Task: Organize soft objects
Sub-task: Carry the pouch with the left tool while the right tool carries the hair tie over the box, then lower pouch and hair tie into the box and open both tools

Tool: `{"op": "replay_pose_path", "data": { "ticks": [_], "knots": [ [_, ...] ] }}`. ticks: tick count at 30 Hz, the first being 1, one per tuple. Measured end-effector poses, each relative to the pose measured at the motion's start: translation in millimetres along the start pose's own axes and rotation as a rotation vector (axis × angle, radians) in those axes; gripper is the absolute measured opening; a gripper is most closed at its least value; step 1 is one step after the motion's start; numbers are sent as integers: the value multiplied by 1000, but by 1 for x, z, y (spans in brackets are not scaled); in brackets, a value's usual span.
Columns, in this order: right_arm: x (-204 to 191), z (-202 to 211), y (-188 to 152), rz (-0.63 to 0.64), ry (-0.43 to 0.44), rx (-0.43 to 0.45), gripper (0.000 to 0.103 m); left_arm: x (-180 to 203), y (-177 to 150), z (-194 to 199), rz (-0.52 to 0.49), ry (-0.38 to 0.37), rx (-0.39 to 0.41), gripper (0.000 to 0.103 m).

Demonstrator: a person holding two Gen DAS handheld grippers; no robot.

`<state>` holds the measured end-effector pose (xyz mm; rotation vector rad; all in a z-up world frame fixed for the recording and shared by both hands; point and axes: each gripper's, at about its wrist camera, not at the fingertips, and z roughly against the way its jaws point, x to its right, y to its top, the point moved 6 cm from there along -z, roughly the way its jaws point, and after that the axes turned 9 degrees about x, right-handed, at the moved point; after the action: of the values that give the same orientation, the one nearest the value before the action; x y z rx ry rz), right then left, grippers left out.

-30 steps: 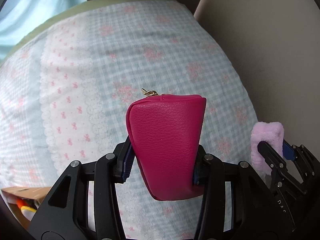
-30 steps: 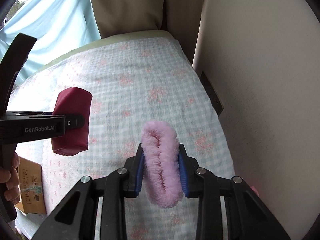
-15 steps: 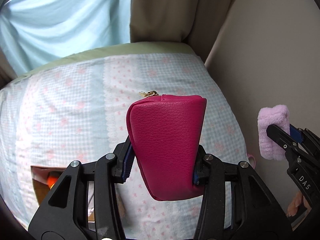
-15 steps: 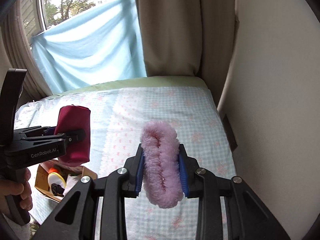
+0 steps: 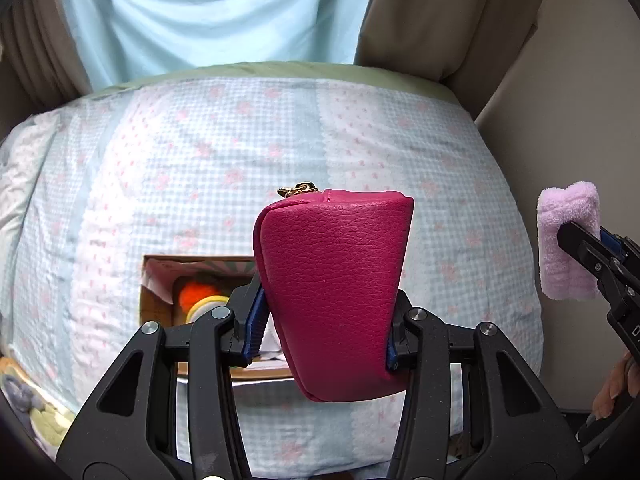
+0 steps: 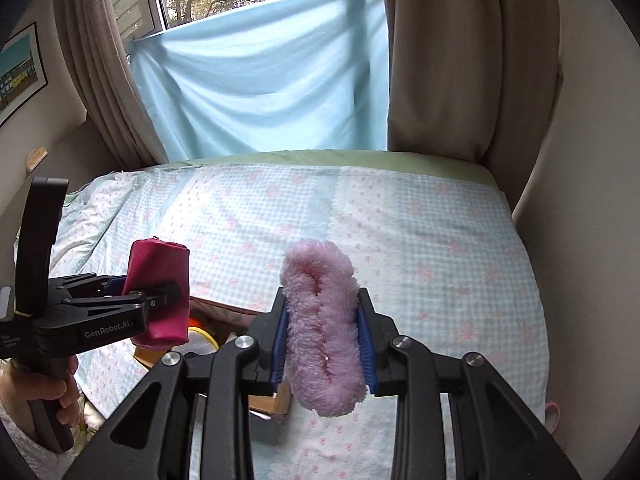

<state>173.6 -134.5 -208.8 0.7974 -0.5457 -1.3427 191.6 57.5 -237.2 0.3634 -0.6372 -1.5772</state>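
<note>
My left gripper point(image 5: 326, 322) is shut on a magenta leather pouch point(image 5: 334, 292) with a gold zip pull, held upright above the bed. The same pouch point(image 6: 160, 292) appears at the left of the right wrist view, over the box. My right gripper point(image 6: 322, 338) is shut on a fluffy pink scrunchie point(image 6: 320, 328), squeezed flat between the blue pads. That scrunchie point(image 5: 568, 240) also shows at the right edge of the left wrist view. Below the pouch sits an open cardboard box point(image 5: 160, 276) holding an orange fluffy item and a yellow-rimmed round thing.
The bed wears a pale blue checked cover point(image 6: 420, 240) with pink flowers. A light blue sheet point(image 6: 260, 80) hangs over the window, between beige curtains point(image 6: 460, 60). A wall point(image 5: 580, 120) runs along the bed's right side. A hand point(image 6: 40, 396) grips the left handle.
Both grippers have risen and drawn back from the bed with their loads. The cardboard box has come into view under the pouch, and the window and curtains now show.
</note>
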Motion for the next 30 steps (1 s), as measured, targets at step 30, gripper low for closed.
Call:
{"op": "replay_pose_path", "data": {
  "ticks": [30],
  "knots": [
    [-162,-210,-129,-85,-13,-422,28,-188,-127,-152,-100,-2,-312,41]
  ]
}}
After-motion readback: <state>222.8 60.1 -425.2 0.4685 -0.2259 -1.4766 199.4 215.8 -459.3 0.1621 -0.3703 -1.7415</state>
